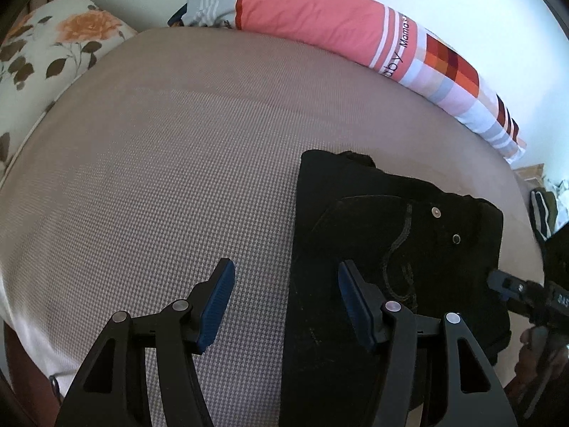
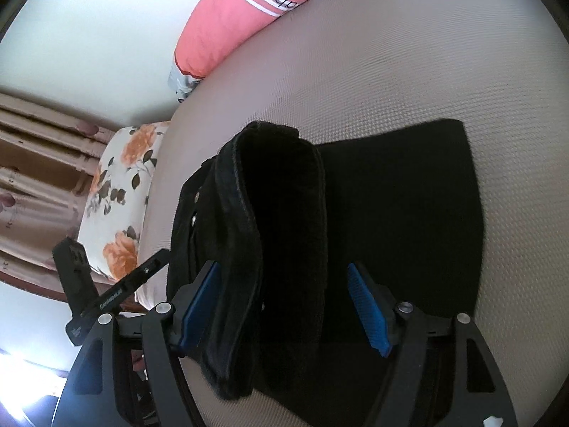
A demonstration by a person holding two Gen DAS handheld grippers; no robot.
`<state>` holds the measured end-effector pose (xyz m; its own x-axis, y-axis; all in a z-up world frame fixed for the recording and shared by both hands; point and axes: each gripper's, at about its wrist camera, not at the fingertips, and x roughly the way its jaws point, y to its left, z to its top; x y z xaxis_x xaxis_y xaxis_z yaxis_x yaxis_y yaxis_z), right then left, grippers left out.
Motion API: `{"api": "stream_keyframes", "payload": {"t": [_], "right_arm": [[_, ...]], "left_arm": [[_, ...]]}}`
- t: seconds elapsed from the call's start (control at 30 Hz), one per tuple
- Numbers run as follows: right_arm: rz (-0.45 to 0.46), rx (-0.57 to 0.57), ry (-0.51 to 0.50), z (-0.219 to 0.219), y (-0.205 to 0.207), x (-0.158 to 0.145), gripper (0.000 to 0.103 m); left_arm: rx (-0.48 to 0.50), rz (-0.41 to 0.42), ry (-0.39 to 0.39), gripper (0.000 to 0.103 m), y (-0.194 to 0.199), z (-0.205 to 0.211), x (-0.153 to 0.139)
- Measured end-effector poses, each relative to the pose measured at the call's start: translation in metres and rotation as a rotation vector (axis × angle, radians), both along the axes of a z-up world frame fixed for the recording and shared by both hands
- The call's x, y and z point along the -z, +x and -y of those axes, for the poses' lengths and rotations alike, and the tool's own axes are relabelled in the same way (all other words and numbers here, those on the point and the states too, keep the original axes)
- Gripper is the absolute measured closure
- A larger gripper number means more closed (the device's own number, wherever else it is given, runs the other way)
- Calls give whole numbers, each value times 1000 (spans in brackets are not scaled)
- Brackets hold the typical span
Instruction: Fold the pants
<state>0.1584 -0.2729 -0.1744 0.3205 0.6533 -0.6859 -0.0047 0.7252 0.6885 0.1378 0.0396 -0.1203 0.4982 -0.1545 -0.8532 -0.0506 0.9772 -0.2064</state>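
Beige woven bed surface [image 1: 177, 163] fills both views; a coral-and-check bolster pillow [image 1: 320, 17] lies along its far edge against a pale wall, and a floral pillow [image 1: 53, 46] sits at the left end.

Black pants [image 1: 391, 235] lie folded into a compact rectangle on the bed, toward the right in the left wrist view; two metal snaps and curved pocket stitching face up.

Left gripper [image 1: 286, 302]: fingers spread wide, holding nothing. One blue pad hangs over bare bed, the other over the near left edge of the pants.

Right gripper [image 2: 284, 306]: fingers also spread apart. A raised fold of the pants [image 2: 277, 231] stands up between them, the thick hemmed edge close against the left pad [image 2: 199, 306]; the right pad is apart from the cloth. Contact at the left pad cannot be confirmed. Flat layer of the pants extends beyond, on the bed.

Curtain [image 2: 35, 178] visible behind the floral pillow in the right wrist view.
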Motion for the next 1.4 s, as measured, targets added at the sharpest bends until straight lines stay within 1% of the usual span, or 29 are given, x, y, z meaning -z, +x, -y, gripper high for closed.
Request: {"api": "stream_keyframes", "payload": {"t": [0.13, 0.2, 0.23, 0.33, 0.37, 0.4, 0.47, 0.5, 0.53, 0.57, 0.6, 0.83, 0.93, 1.03, 1.1, 1.13, 1.2, 1.3, 1.33, 1.4], "right_arm": [[26, 7, 11, -4, 15, 0, 32], [36, 7, 30, -6, 23, 1, 43], [36, 4, 37, -8, 28, 2, 46], [39, -2, 39, -13, 35, 5, 50], [45, -2, 37, -14, 35, 4, 59], [44, -9, 34, -15, 36, 4, 70], [51, -7, 26, -17, 33, -1, 77], [63, -4, 0, -19, 31, -5, 81], [78, -4, -38, -22, 28, -13, 83], [91, 0, -53, -24, 25, -19, 88], [104, 3, -56, -25, 22, -26, 89], [197, 12, -102, -32, 0, -85, 91], [234, 33, -98, -24, -8, -104, 91], [250, 68, -99, -9, -12, -110, 91], [236, 115, -111, 6, -14, -104, 91], [214, 133, -117, 14, -13, -95, 91], [155, 179, -177, 27, -12, -68, 92], [105, 197, -278, 37, -9, -38, 92], [90, 200, -295, 39, -8, -29, 92], [81, 214, -276, 44, -7, -20, 89]], "left_arm": [[0, 1, 7, 38, 2, 0, 1], [-1, 1, 8, 38, 3, 1, 1], [-2, 1, 8, 38, 3, 1, 2], [-1, 2, 20, 38, 5, 2, 2], [0, 3, 25, 38, 5, 2, 3], [1, 5, 29, 38, 6, 3, 2], [3, 7, 40, 38, 6, 5, 2], [5, 12, 49, 38, 6, 6, 1], [6, 13, 54, 38, 7, 7, 1], [7, 15, 59, 38, 7, 8, 0], [10, 20, 63, 38, 7, 8, -1], [40, 59, 71, 38, 6, 17, -13], [57, 77, 68, 38, 8, 23, -20], [75, 96, 78, 38, 12, 30, -26], [88, 109, 95, 38, 15, 37, -28], [94, 113, 100, 38, 16, 40, -27], [108, 111, 108, 38, 19, 46, -25], [129, 104, 118, 38, 21, 55, -21], [133, 103, 121, 38, 22, 57, -19], [142, 94, 132, 38, 23, 61, -14]]}}
